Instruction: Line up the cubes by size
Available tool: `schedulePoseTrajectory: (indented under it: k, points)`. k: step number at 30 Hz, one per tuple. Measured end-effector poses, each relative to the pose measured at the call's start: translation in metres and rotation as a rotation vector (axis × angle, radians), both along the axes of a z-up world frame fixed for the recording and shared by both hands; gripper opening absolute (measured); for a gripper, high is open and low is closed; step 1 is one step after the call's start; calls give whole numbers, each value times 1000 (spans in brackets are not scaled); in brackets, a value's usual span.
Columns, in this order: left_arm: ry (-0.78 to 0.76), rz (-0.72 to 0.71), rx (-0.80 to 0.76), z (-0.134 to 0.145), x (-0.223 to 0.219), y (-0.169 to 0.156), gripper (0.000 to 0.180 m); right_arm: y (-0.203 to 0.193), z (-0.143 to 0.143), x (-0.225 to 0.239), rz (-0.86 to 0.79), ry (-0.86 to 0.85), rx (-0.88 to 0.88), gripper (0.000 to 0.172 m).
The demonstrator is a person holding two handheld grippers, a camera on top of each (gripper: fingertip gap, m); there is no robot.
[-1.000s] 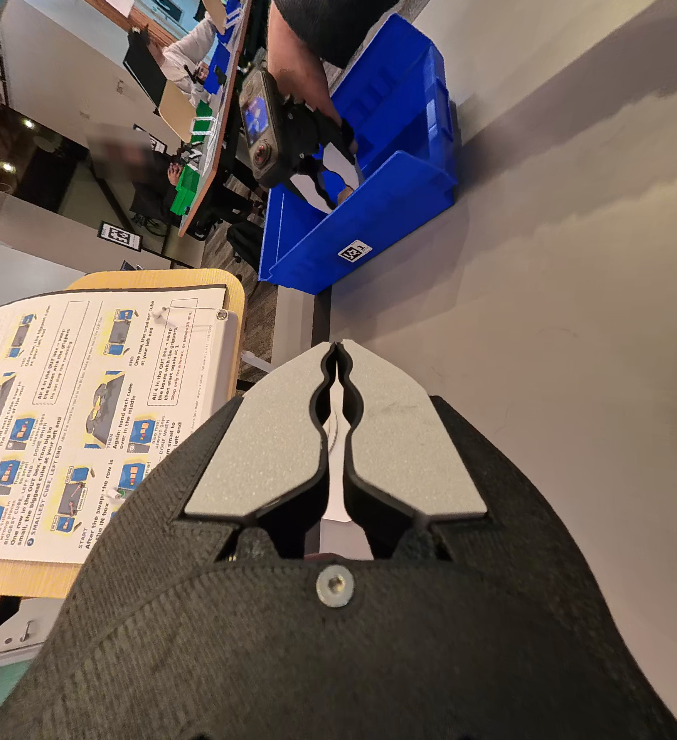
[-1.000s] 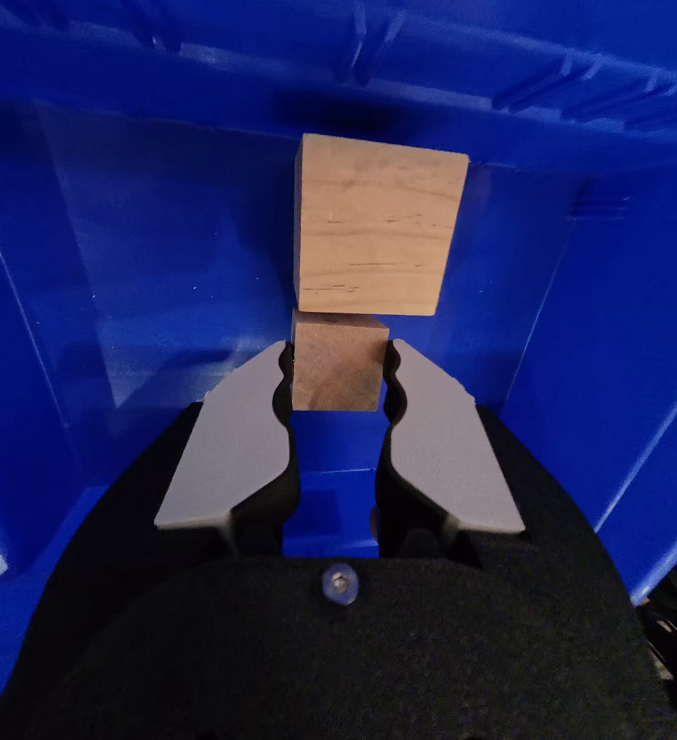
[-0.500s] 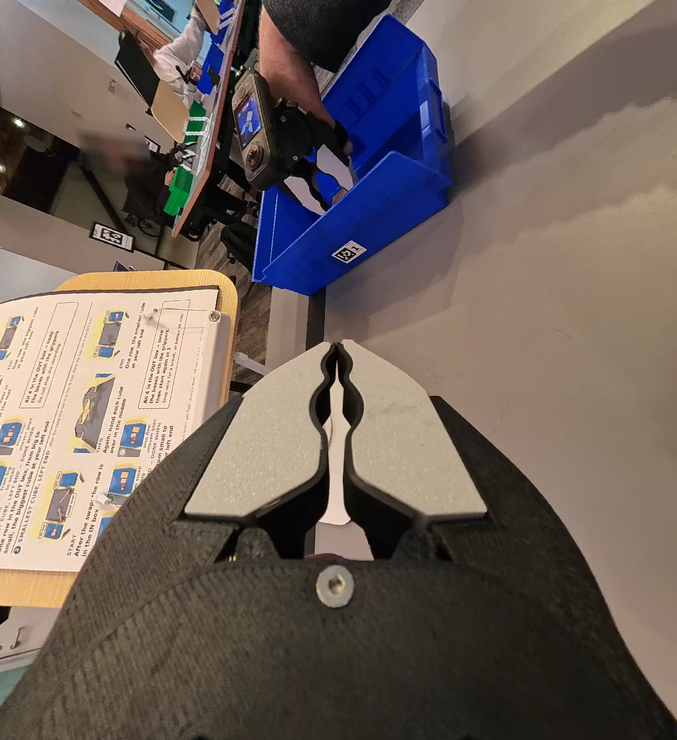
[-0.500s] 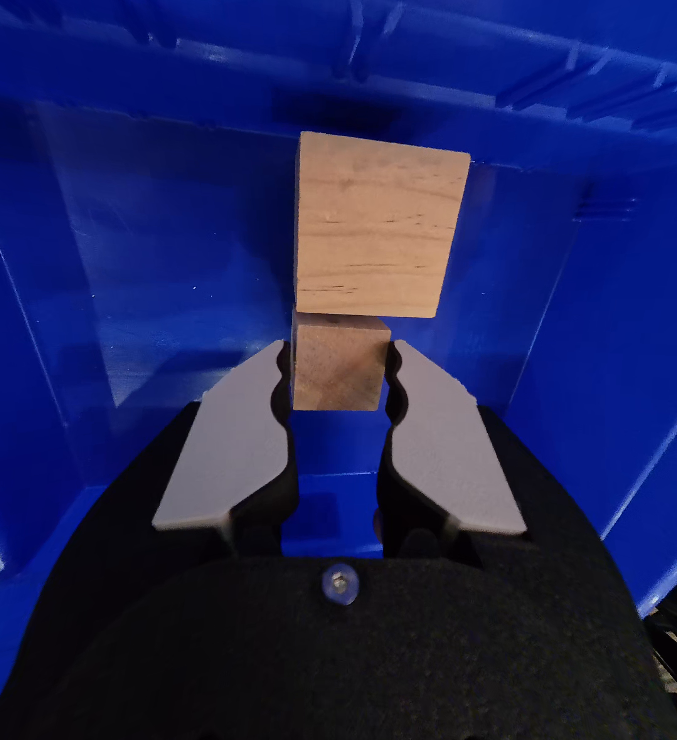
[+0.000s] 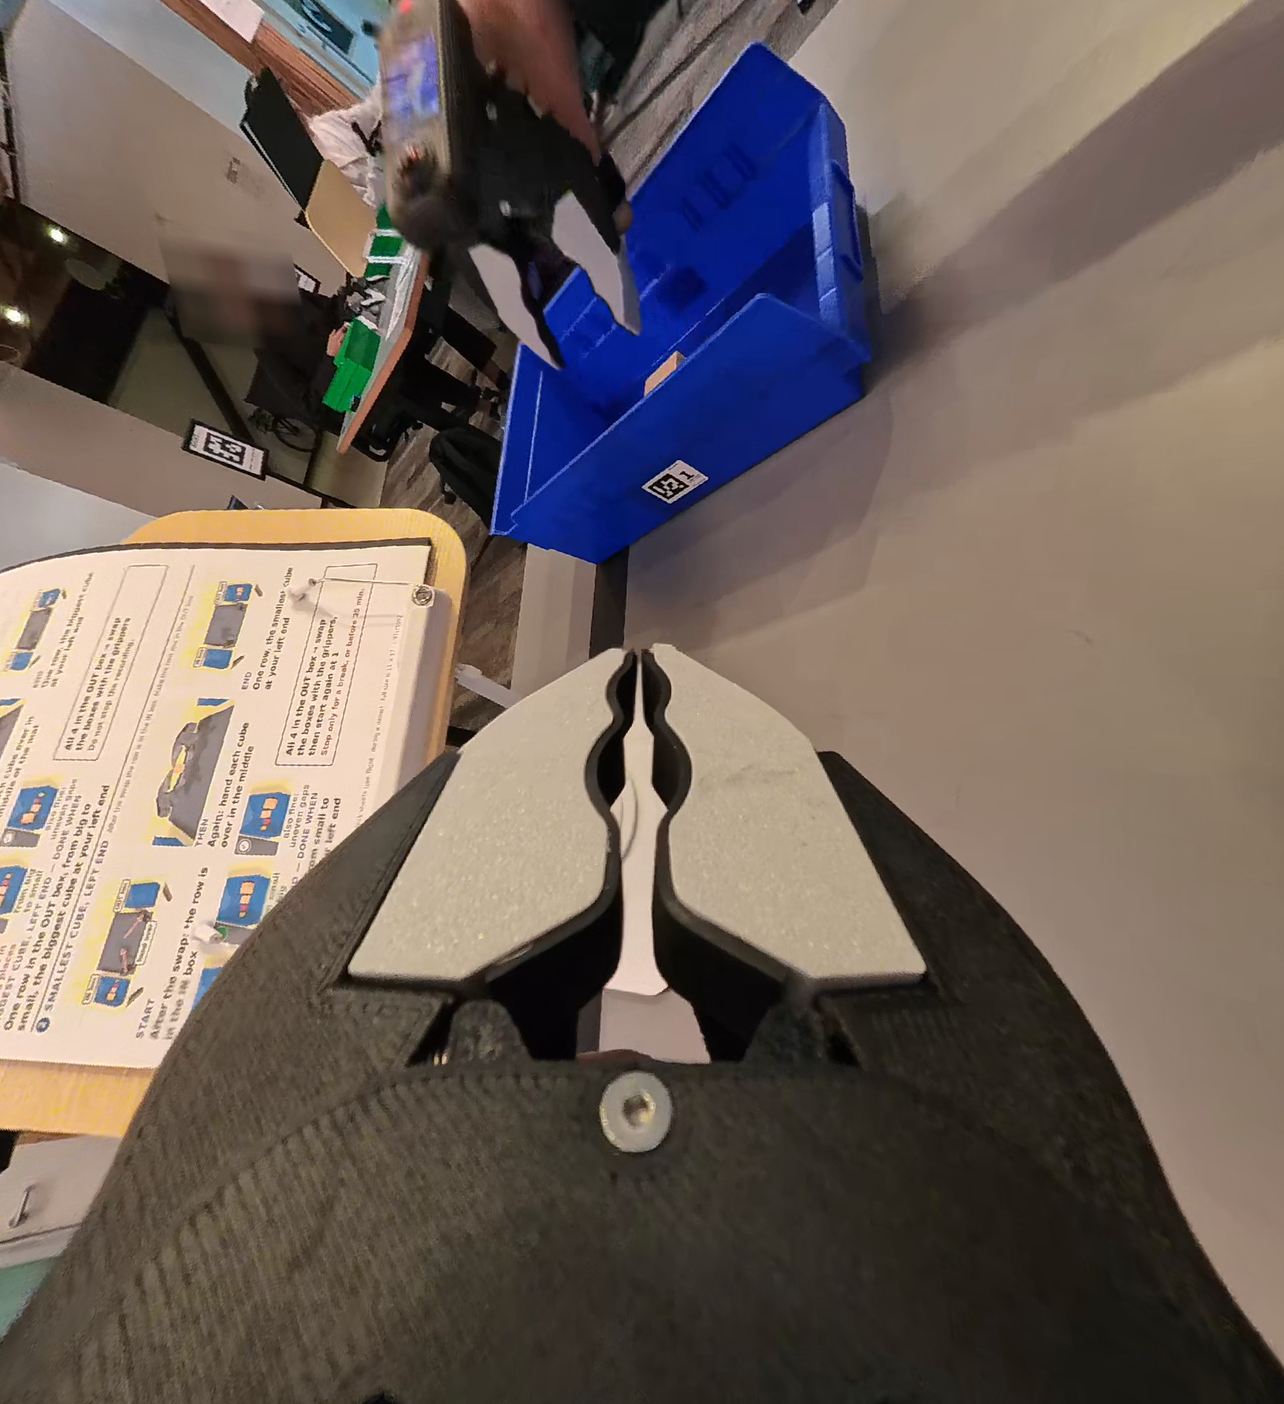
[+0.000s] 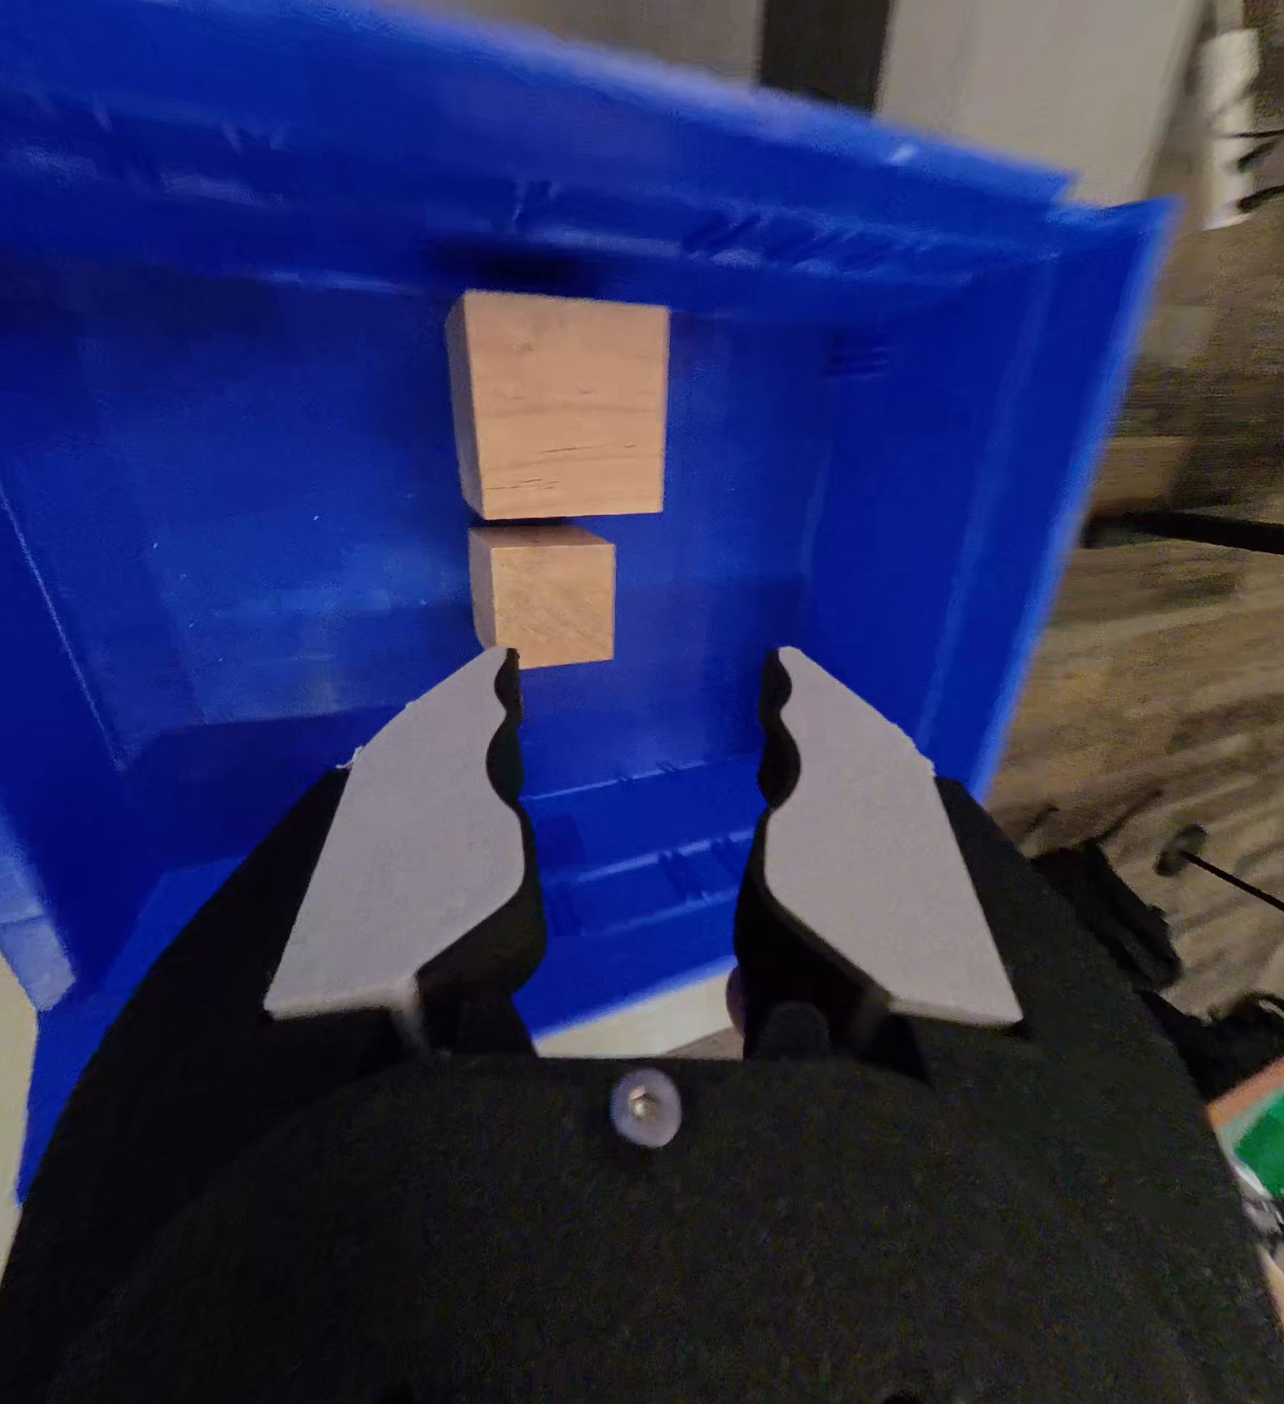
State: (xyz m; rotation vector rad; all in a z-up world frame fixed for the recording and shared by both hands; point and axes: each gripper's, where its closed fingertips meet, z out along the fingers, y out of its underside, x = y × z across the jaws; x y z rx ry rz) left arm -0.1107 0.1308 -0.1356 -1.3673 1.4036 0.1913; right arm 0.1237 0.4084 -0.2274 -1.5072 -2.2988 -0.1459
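In the right wrist view a large wooden cube [image 6: 563,403] and a smaller wooden cube [image 6: 548,596] lie in a row, touching, on the floor of a blue bin [image 6: 206,456]. My right gripper [image 6: 643,668] is open and empty, raised above the bin, with the small cube beyond its fingertips. In the left wrist view my left gripper [image 5: 639,657] is shut with nothing between its fingers, over the grey table [image 5: 1003,684]. That view also shows the right gripper [image 5: 586,311] held open above the blue bin [image 5: 700,425], with a corner of a wooden cube [image 5: 662,372] showing inside.
An instruction sheet [image 5: 168,760] lies on a wooden board to the left of the left gripper. The blue bin stands at the table's far left edge. A person's hand [image 5: 540,68] holds the right gripper. Desks and green items stand in the background.
My right gripper let go of the small cube, opened wide and pulled back up out of the bin. The small cube stays against the large cube. My left gripper stayed shut and barely moved.
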Motion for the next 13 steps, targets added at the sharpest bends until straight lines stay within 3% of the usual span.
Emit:
schedulePoseTrajectory:
  k: [1,8,13]
  points:
    - [-4,2,3,2,-1,0,2,-1,15,0,-22,34,47,56]
    - [-14,9,22,11,-5,-3,5,-65,92,-5,-57,211,313,38]
    - [-11,13,34,16,-4,-5,8,-149,114,-47,-15,480,287,20]
